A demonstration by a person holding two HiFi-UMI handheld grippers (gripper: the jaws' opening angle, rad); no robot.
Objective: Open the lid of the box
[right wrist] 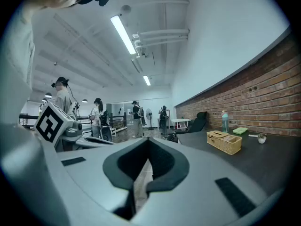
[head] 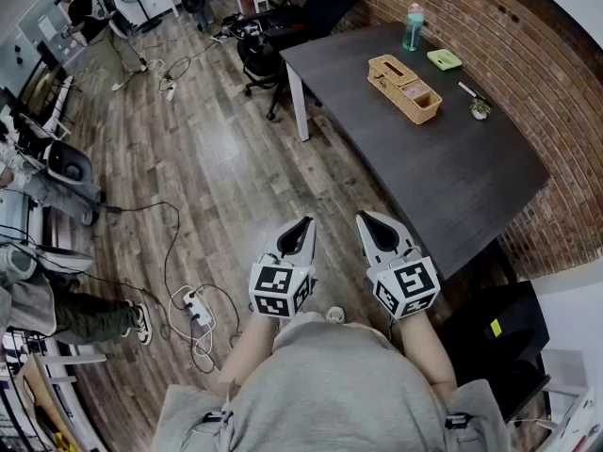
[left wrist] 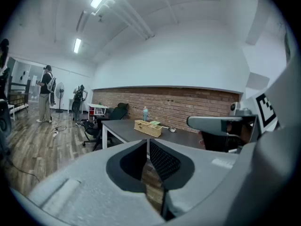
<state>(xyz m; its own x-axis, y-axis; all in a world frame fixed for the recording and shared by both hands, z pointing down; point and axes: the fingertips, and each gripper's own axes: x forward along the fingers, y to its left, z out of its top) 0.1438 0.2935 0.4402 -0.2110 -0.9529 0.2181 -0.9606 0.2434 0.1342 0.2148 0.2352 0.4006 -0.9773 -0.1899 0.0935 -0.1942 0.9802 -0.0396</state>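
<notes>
Box [head: 404,88] on table [head: 452,177], well beyond left tool [head: 303,224], right tool [head: 364,218]

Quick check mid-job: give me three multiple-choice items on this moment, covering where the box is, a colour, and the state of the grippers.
1. Where is the wicker box?
A. on the floor
B. on the dark table
C. on a chair

2. What colour is the bottle beyond it?
A. teal
B. red
C. black

3. The left gripper and right gripper are:
A. wide open
B. shut on the box
C. shut and empty

Answers:
1 B: the head view shows it standing on the dark table.
2 A: its body is teal.
3 C: each gripper view shows the jaws together with nothing between them.
</notes>
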